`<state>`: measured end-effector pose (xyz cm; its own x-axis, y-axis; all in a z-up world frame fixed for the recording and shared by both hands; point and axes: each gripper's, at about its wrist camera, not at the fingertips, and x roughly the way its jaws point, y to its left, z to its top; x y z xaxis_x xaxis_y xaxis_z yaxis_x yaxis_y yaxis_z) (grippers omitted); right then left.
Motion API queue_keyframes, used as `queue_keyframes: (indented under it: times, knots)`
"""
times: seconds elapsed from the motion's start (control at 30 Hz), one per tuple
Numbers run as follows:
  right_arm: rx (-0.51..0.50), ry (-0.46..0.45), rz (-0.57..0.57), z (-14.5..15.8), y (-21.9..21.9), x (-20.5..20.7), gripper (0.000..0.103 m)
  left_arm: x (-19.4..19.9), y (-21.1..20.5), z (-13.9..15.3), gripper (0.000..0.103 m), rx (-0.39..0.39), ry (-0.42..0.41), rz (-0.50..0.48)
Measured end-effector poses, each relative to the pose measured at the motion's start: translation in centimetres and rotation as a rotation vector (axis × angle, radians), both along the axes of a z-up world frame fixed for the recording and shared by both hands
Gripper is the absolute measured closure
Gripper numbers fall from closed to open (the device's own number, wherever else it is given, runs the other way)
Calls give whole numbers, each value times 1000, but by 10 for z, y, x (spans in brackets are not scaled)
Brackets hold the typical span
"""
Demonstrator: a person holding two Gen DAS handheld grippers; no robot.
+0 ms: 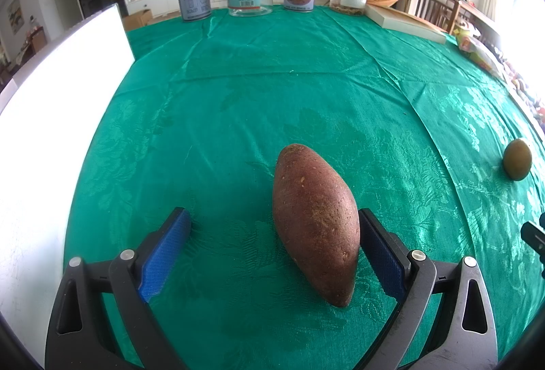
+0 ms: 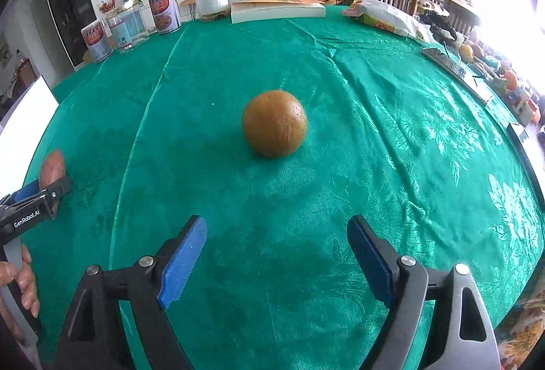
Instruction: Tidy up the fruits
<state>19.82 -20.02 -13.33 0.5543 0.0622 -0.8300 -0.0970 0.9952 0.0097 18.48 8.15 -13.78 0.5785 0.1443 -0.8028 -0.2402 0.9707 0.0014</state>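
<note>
Green-clothed worktop (image 1: 272, 91). Sweet potato (image 1: 315, 223) lies between spread left tongs (image 1: 272, 247), long axis along fingers, touching the right pad. Orange (image 2: 274, 123) sits ahead of spread right tongs (image 2: 276, 254), apart.

A green patterned tablecloth (image 1: 272, 91) covers the table. On it lie a sweet potato (image 1: 315, 223), an orange (image 2: 274, 123), tins, jars, and what looks like a flat box (image 2: 277, 11).
</note>
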Motion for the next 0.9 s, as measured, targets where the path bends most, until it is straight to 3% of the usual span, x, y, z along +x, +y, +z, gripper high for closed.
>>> queue_keyframes:
  times: [0.13, 0.27, 0.9]
  knots:
    - [-23, 5, -6, -5, 4, 3, 15, 0, 0, 0, 5, 0, 0, 0]
    - [-27, 1, -25, -10, 4, 6, 0, 0, 0, -1, 5, 0, 0, 1]
    - [-27, -6, -34, -10, 3, 6, 0, 0, 0, 0, 4, 1, 1, 1]
